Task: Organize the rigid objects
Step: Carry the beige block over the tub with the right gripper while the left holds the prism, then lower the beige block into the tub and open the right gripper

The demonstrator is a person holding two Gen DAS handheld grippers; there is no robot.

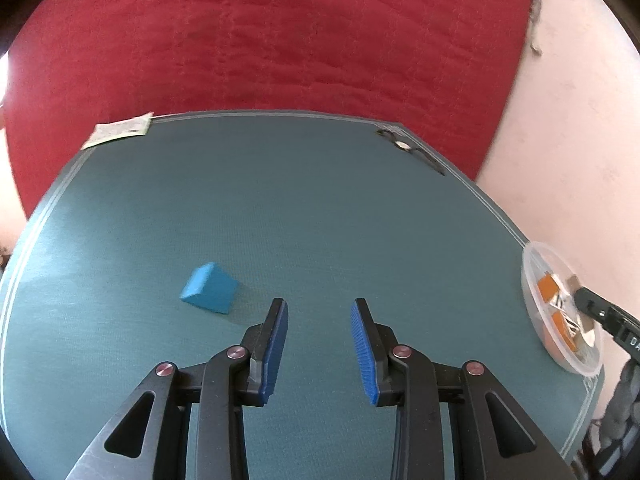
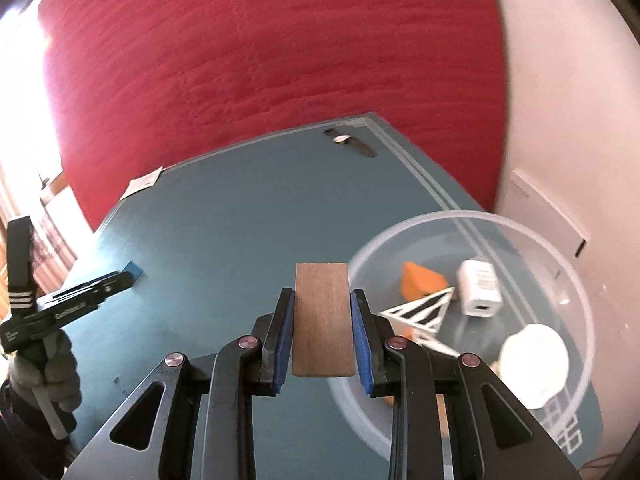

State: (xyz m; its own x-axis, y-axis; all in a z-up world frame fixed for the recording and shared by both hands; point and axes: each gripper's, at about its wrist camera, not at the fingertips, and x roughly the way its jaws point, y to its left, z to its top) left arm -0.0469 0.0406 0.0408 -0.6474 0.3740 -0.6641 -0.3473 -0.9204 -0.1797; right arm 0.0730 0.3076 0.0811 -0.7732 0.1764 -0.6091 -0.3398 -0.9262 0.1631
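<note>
My right gripper [image 2: 322,296] is shut on a flat brown wooden block [image 2: 322,312], held just left of a clear plastic bowl [image 2: 440,216]. In the bowl lie an orange wedge [image 2: 420,280], a white charger [image 2: 480,288], a black-and-white striped triangle [image 2: 424,312] and a white round piece [image 2: 534,360]. A blue wedge [image 1: 210,289] lies on the teal table [image 1: 320,200], left of and just beyond my left gripper [image 1: 319,308]. That gripper's pads stand a little apart with nothing between them. The bowl [image 1: 532,264] appears at the right edge of the left wrist view.
A black tool with a silvery disc [image 1: 408,148] lies at the far right corner of the table. A paper card [image 1: 120,130] sits at the far left corner. A red surface lies beyond the table. A gloved hand [image 2: 56,368] holds the left gripper's handle.
</note>
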